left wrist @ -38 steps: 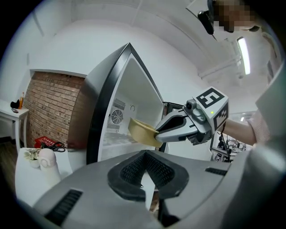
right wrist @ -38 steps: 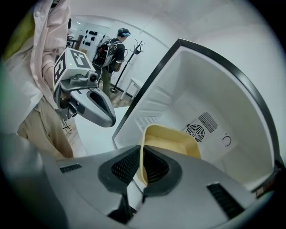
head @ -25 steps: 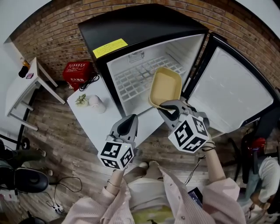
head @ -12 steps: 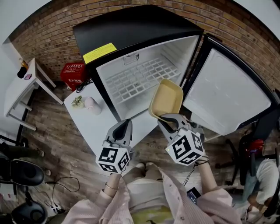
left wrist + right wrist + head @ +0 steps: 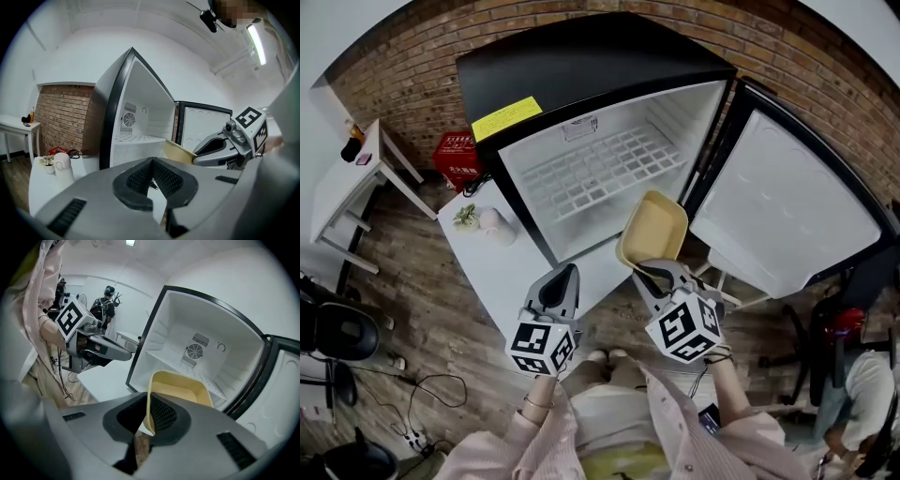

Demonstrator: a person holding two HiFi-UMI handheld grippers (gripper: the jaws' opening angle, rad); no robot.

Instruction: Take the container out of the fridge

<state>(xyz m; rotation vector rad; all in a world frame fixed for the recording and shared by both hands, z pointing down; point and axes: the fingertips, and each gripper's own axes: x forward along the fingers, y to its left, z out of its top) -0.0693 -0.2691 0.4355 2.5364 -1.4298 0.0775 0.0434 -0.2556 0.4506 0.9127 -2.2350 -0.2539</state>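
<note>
The pale yellow container hangs tilted in the air in front of the open black fridge, outside its white compartment. My right gripper is shut on the container's near rim; in the right gripper view the rim runs between the pads and the tub stands up beyond them. My left gripper is to the left of it, over the white table's corner, shut with nothing in it. From the left gripper view the container and the right gripper show at the right.
The fridge door stands swung open to the right. The wire shelf inside is bare. A low white table left of the fridge carries a small plant and a white cup. A red box and a white side table lie further left.
The right gripper has drawn the container down and toward me, out from the fridge opening. The left gripper has hardly shifted.
</note>
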